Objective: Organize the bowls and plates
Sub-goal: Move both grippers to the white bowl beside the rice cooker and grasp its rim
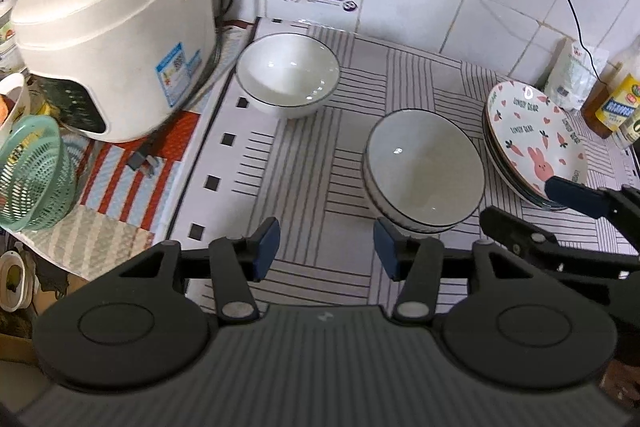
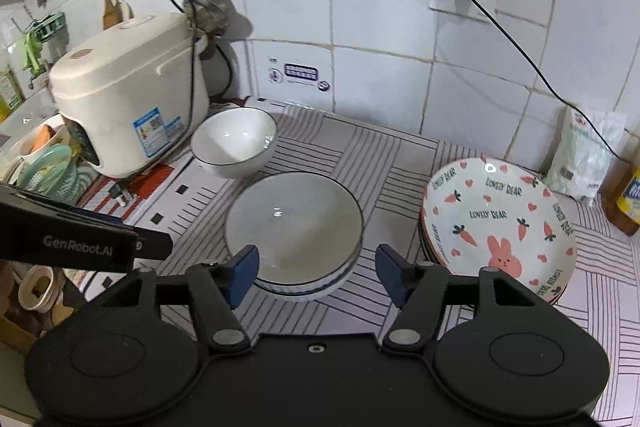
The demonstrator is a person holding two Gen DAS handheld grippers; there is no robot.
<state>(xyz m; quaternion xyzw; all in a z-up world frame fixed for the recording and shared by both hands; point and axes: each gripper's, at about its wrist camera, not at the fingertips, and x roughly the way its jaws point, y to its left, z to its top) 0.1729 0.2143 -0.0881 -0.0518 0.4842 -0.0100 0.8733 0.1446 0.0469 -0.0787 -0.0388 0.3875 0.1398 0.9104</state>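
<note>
A white bowl with a dark rim [image 1: 288, 75] [image 2: 234, 141] stands on the striped mat near the rice cooker. A stack of grey bowls [image 1: 424, 169] [image 2: 294, 231] stands in the middle of the mat. A stack of plates with a pink rabbit print [image 1: 536, 141] [image 2: 498, 223] lies to its right. My left gripper [image 1: 326, 247] is open and empty, just in front and left of the grey bowls. My right gripper [image 2: 318, 267] is open and empty, its fingers at the near rim of the grey bowl stack. Its fingers [image 1: 572, 193] also show in the left wrist view.
A white rice cooker [image 1: 116, 31] [image 2: 128, 95] stands at the left with its plug [image 1: 142, 161] on a red striped cloth. A green basket [image 1: 32, 175] sits at the far left. Bottles [image 1: 612, 103] and a white bag [image 2: 584, 155] stand at the right. A cable [image 2: 532, 67] hangs on the tiled wall.
</note>
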